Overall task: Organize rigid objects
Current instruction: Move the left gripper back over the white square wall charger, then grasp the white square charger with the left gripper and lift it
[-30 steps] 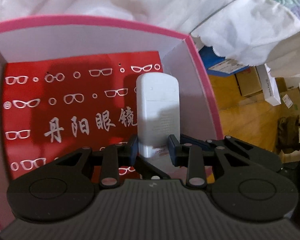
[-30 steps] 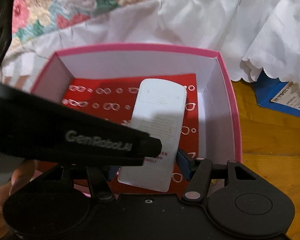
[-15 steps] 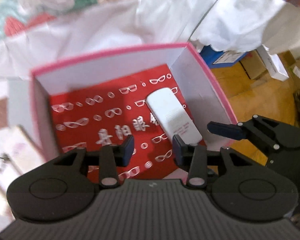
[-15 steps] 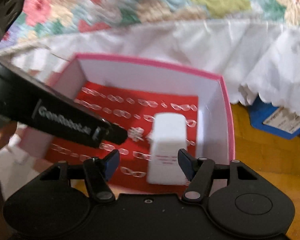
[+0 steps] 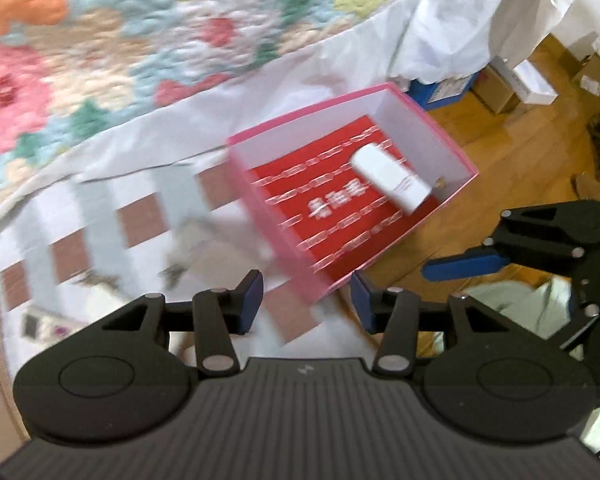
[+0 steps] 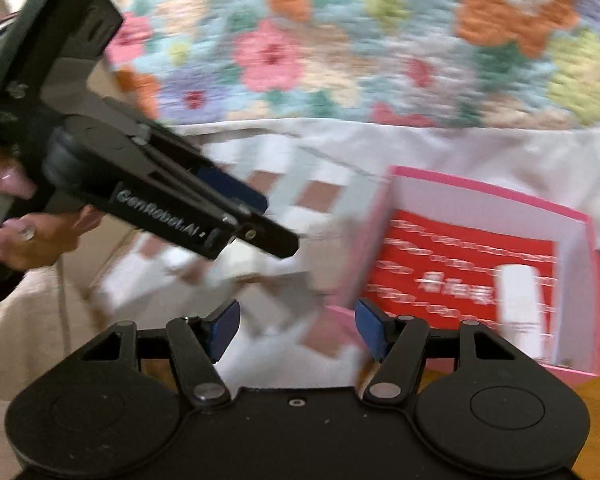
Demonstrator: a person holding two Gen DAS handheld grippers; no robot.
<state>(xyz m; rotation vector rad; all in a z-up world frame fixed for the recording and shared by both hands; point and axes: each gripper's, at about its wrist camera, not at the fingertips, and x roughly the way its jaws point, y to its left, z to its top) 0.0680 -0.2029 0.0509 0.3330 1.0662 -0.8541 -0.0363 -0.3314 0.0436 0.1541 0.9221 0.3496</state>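
Observation:
A white rectangular device point(image 5: 390, 178) lies inside a pink box point(image 5: 436, 120) on its red glasses-printed lining point(image 5: 332, 208); in the right wrist view the device point(image 6: 520, 300) lies at the right of the box point(image 6: 596, 280). My left gripper point(image 5: 306, 302) is open and empty, raised above and left of the box. My right gripper point(image 6: 298, 328) is open and empty, near the box's left wall. The left gripper also shows in the right wrist view point(image 6: 256, 216). The right gripper shows in the left wrist view point(image 5: 460, 266).
The box rests on a white and brown checked cloth point(image 5: 140, 216) at the edge of a bed with a floral quilt point(image 5: 100, 40). Small blurred objects point(image 5: 44, 324) lie on the cloth at left. Cartons point(image 5: 500, 92) stand on the wooden floor point(image 5: 520, 152) at right.
The left gripper let go of the white device inside the box, opened, then pulled up and back to the left. The right gripper also drew back and left. Both views now blur from motion.

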